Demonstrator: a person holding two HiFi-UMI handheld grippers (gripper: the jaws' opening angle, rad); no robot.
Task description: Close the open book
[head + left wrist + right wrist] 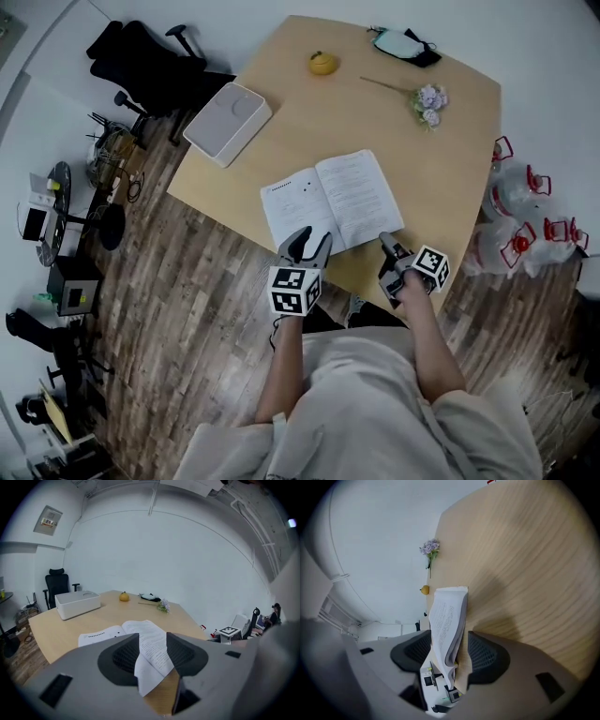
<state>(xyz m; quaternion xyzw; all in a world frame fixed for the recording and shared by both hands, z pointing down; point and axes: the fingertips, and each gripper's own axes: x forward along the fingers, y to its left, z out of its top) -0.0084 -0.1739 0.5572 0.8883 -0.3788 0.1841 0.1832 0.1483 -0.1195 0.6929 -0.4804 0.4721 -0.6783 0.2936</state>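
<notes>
An open book [333, 199] lies flat on the wooden table [450, 159], white pages up, near the front edge. My left gripper [311, 246] hovers at the near edge of its left-hand page. In the left gripper view the left gripper [152, 656] is open, and the book's page [145, 639] shows in the gap between the dark pads. My right gripper [387, 246] is at the book's near right corner, rolled onto its side. In the right gripper view the right gripper [449, 651] is open, with the edge of the book's right-hand pages [449, 620] standing between the pads, untouched.
A white box [228, 120] sits at the table's left edge. A yellow fruit [323, 63], a sprig of purple flowers [427, 101] and a face mask [403, 44] lie at the far side. An office chair [141, 56] stands at far left, and water bottles [525, 216] on the floor at right.
</notes>
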